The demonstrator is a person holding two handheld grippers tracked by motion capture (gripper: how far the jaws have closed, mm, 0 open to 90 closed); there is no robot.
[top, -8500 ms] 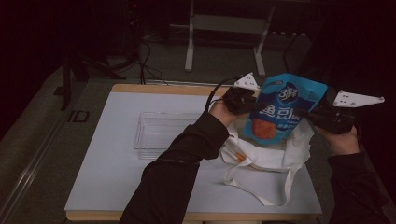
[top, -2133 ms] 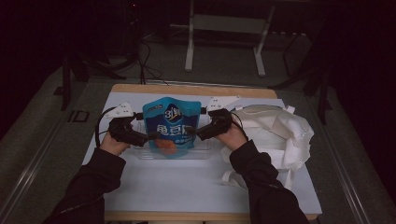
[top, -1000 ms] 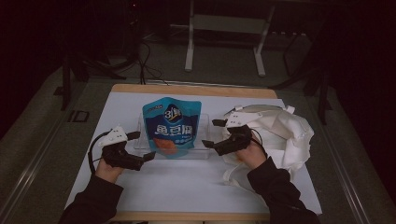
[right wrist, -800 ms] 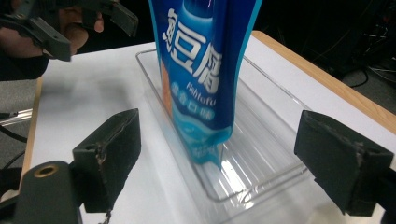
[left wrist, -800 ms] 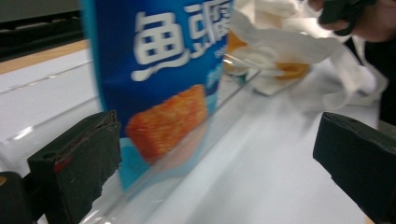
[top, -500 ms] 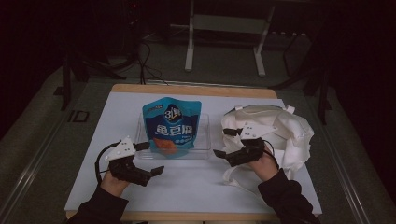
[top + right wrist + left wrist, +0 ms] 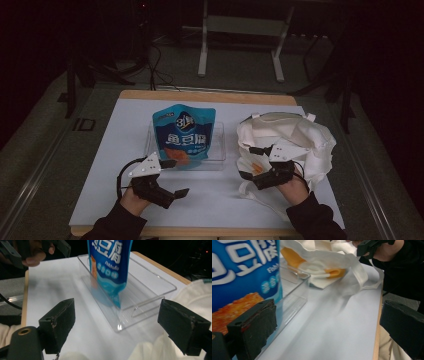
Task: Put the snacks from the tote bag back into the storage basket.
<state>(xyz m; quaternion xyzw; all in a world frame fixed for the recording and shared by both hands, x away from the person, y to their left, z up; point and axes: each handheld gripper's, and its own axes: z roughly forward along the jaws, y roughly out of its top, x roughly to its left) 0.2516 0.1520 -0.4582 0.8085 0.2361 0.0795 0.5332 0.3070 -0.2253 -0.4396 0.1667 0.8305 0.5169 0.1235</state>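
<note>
A blue snack pouch point(image 7: 184, 137) stands upright in a clear plastic tray point(image 7: 216, 152) at the table's middle. My left gripper point(image 7: 176, 177) is in front of the tray's left end, open and empty. In its own view the pouch point(image 7: 242, 270) and the tray's wall point(image 7: 294, 287) sit close past its left jaw. My right gripper point(image 7: 249, 163) hovers open over the front edge of a crumpled white tote bag point(image 7: 295, 135). The right gripper view looks between wide jaws at the pouch point(image 7: 110, 265) in the tray point(image 7: 150, 287).
A white mat point(image 7: 100, 170) covers the wooden table. The tote point(image 7: 324, 265) shows an orange print and loose handles point(image 7: 260, 197) trailing toward the front edge. Stands and cables lie on the dark floor point(image 7: 240, 60) behind the table.
The pouch went from above the tote into the tray, held by both grippers. Both have since let go and pulled back toward the table's front; the pouch stays standing.
</note>
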